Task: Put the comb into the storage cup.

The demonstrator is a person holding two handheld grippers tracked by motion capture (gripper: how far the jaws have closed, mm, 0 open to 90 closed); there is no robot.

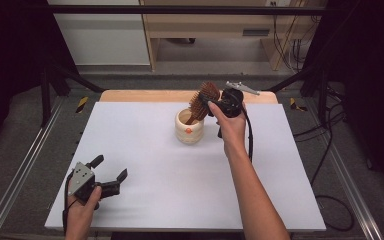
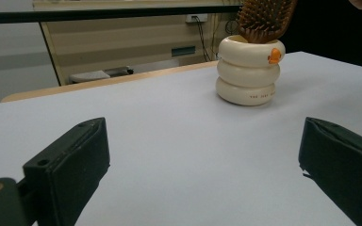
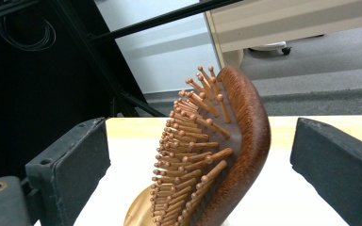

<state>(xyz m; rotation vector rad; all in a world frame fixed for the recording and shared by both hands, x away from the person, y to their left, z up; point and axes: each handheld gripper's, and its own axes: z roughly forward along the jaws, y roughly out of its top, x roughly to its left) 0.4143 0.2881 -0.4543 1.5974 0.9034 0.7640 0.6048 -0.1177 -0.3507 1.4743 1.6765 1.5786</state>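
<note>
Above the cream cup (image 1: 189,127) mid-worktop (image 1: 145,150), my right claw (image 3: 202,155) gapes wide around the brush (image 3: 217,155) standing handle-down inside, gripping nothing. If I brush its leaning head while backing off, brush and cup could topple. My left claw (image 1: 111,172) rests open, empty, well apart.

Wide bare stretch of white table (image 1: 180,190) between left gripper (image 1: 111,176) and cup (image 1: 189,126); straight run open. Cup stands alone mid-table, room on all sides. Hairbrush (image 1: 204,101) leans out of cup mouth, blocks entry from above. Right gripper (image 1: 219,104) sits tight against brush, jaws wide apart either side of brush head, crowding cup's right side.
</note>
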